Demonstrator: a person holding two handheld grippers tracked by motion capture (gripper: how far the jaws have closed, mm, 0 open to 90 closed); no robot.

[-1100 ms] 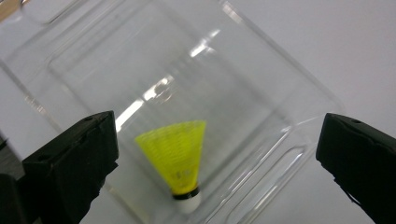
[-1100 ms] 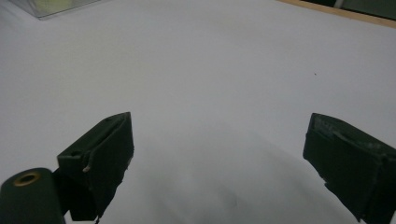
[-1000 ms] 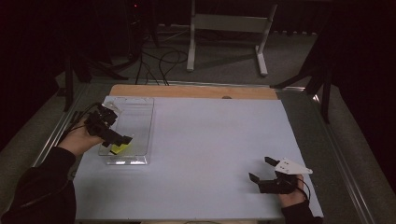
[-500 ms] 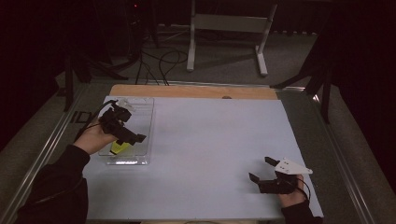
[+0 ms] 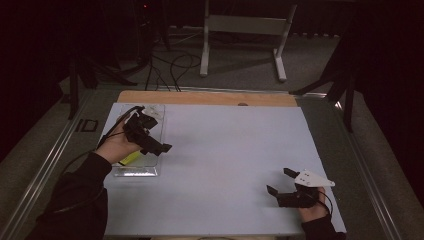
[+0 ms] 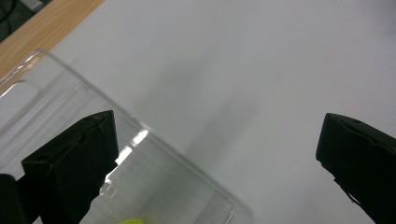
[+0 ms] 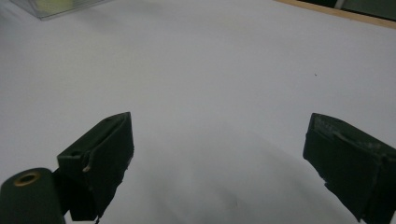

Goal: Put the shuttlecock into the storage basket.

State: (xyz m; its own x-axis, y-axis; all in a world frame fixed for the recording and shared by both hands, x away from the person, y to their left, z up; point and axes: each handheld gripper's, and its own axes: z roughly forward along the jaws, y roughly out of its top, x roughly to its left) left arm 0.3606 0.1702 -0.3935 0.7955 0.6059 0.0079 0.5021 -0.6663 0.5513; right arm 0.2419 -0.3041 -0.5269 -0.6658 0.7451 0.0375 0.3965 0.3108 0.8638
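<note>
So my left gripper (image 5: pixel 157 146) hangs spread and empty over the clear tray (image 5: pixel 150 170) with something yellow (image 5: pixel 131 158) — perhaps placed — while my right gripper (image 5: pixel 279 182) rests spread on the tabletop (image 5: pixel 225 150).

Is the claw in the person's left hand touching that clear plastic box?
Cannot tell. In the high view the left claw overlaps the clear plastic box, with no gap or contact plain. In the left gripper view its jaws stand wide open over the box's edge.
</note>
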